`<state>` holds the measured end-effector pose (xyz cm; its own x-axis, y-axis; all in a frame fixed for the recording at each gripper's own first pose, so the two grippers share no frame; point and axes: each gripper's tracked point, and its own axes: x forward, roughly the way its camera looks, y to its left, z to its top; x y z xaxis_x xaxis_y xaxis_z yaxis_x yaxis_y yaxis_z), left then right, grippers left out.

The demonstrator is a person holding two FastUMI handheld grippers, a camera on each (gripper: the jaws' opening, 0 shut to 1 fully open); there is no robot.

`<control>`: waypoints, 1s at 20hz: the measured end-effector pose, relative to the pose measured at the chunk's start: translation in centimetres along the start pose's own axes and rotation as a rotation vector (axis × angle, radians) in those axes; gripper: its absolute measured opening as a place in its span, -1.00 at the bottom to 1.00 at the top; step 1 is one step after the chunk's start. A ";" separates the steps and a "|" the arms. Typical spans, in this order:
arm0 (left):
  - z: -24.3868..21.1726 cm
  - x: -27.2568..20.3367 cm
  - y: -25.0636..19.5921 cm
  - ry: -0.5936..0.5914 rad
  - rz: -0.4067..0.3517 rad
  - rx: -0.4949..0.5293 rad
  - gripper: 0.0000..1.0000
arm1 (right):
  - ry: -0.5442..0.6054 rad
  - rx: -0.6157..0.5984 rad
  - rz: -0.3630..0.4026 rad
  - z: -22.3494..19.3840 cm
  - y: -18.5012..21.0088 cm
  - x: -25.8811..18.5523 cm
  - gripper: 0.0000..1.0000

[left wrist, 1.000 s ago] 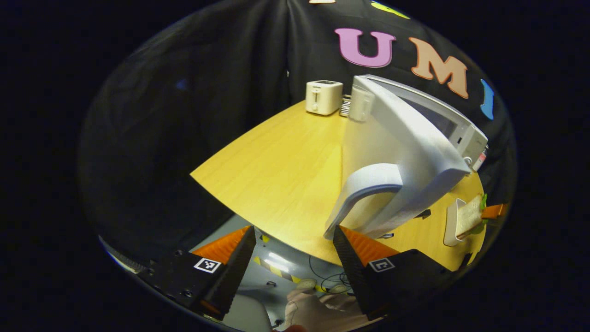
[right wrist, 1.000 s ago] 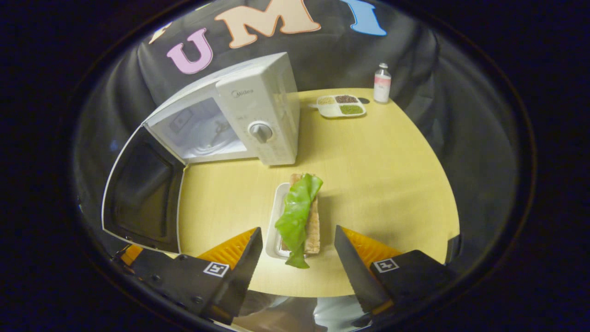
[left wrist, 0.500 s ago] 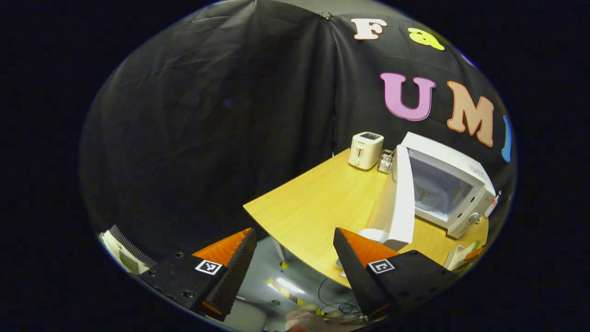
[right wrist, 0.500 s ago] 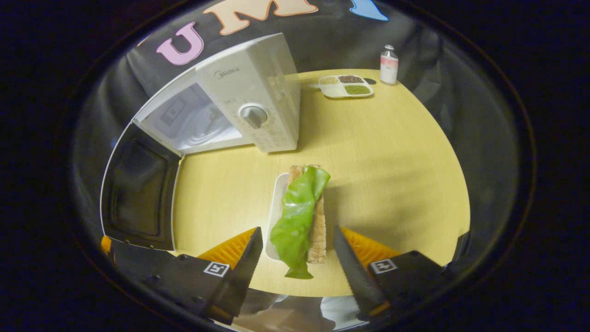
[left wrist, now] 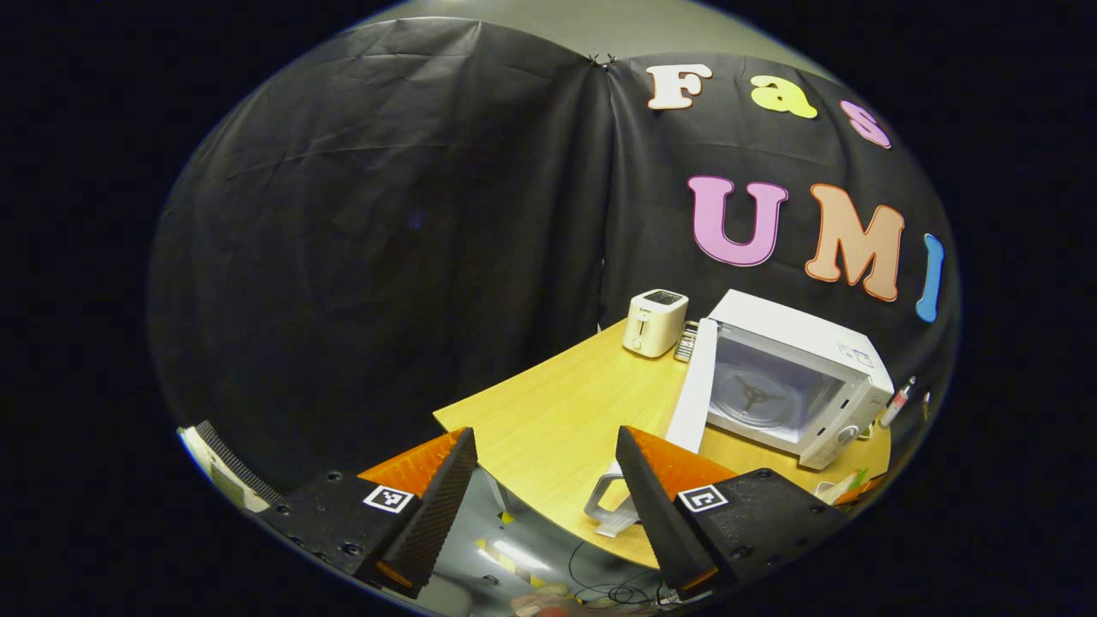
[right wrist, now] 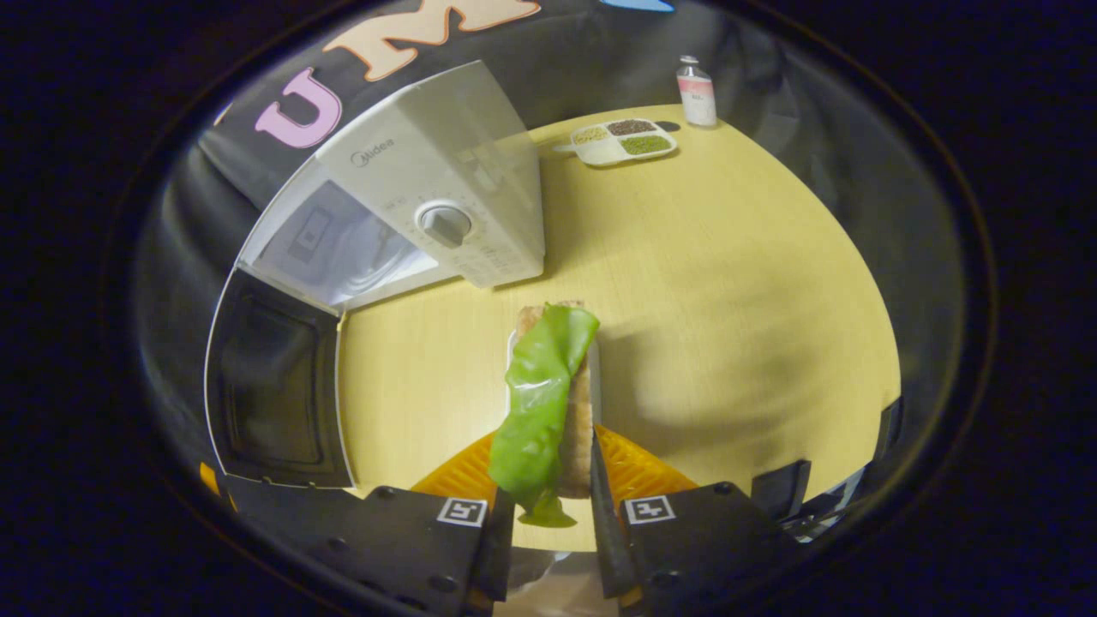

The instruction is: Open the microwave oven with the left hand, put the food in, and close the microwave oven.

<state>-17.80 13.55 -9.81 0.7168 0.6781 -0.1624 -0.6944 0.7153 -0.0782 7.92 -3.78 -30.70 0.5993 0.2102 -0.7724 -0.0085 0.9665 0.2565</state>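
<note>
The right gripper (right wrist: 548, 514) has its 2 fingers pinched on the near end of the toasted sandwich with a limp green lettuce leaf (right wrist: 548, 403), which lies on a narrow white tray (right wrist: 511, 364). The lettuce could slip off in a lift. The left gripper (left wrist: 540, 488) hangs spread and empty. Farther left, the white microwave oven (right wrist: 428, 214) stands open; its door (right wrist: 274, 386) juts past the yellow wooden table (right wrist: 728, 300) edge, narrowing the way in.
</note>
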 end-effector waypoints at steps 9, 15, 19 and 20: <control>0.0 0.7 -0.6 -0.002 -0.038 -0.011 0.93 | -0.065 0.050 0.109 0.7 1.3 -3.1 -0.26; 0.5 5.3 -1.2 0.000 -0.133 -0.001 0.92 | -0.187 0.206 0.169 1.5 4.6 -5.5 -0.40; 0.9 8.9 -1.6 0.032 -0.229 0.031 0.92 | -0.266 0.272 0.206 1.9 9.1 -6.2 -0.40; 1.1 9.9 -1.6 0.039 -0.247 0.042 0.92 | -0.277 0.280 0.220 1.9 10.3 -6.3 -0.40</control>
<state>-9.50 19.28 -10.17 0.8611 0.4752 -0.1811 -0.4944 0.8657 -0.0791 5.57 4.55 -22.07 0.7996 0.3220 -0.5069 0.0344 0.8181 0.5740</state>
